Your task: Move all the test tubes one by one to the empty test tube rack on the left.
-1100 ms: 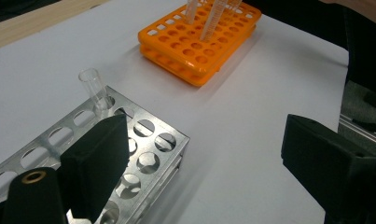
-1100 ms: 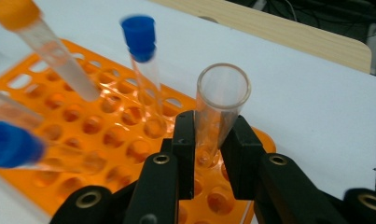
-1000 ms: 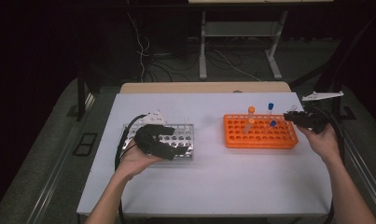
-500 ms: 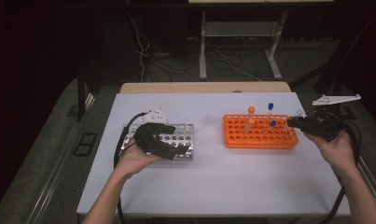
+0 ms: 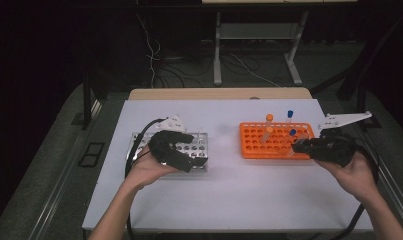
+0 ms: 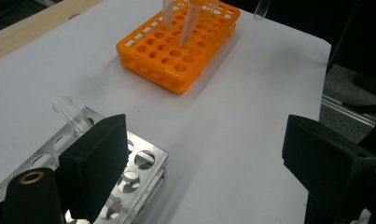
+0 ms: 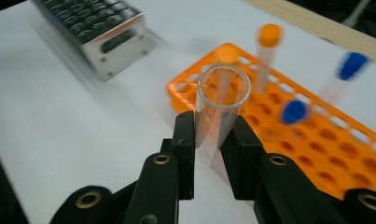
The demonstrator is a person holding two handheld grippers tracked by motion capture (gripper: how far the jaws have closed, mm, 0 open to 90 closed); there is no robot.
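- Right gripper (image 7: 208,140): jaws closed on a clear glass tube (image 7: 220,100), open mouth pointing away from the hand, held just below its rim.
- Glass tube, location: clamped between the right jaws, above the near edge of the orange rack (image 7: 316,144), which lay just ahead of the tips.
- Glass tube, handling: judged light, stiff, smooth and breakable; likely to slip under a loose pinch and crack under a hard one. Best hold: upper wall, squarely across the pads.
- Left gripper (image 6: 209,154): jaws spread wide, nothing between them, resting over the metal rack (image 6: 143,161).
- A second clear tube (image 6: 70,112) stood in the metal rack beside the left jaw.
- Capped tubes, orange (image 7: 268,49) and blue (image 7: 294,112), stood in the orange rack beyond the right jaws.
- Writing, labels, brands: none readable.
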